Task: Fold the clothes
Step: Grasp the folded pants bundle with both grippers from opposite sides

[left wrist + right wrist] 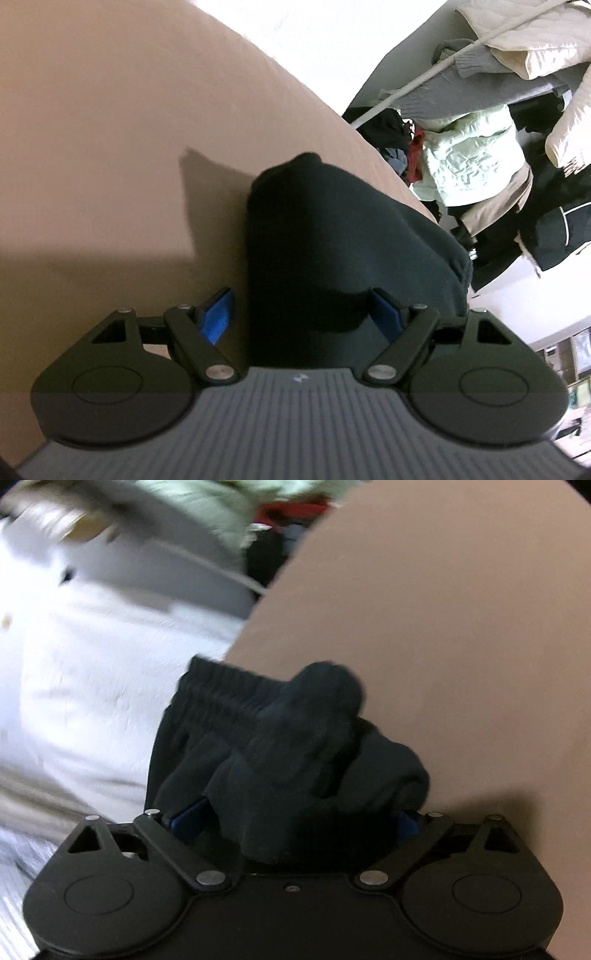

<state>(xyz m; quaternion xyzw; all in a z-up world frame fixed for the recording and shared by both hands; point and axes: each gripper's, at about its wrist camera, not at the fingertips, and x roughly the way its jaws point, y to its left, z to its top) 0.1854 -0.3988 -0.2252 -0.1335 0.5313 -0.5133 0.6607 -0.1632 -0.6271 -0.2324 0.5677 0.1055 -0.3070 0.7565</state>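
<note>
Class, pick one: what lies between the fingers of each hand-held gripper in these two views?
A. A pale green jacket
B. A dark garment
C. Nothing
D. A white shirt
B: the dark garment fills the gap of the left hand-held gripper and bunches inside the right hand-held gripper.

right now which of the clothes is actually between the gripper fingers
The dark navy garment, bunched between the blue pads of both the left gripper and right gripper. The pale green jacket and cream coat sit untouched behind.
</note>
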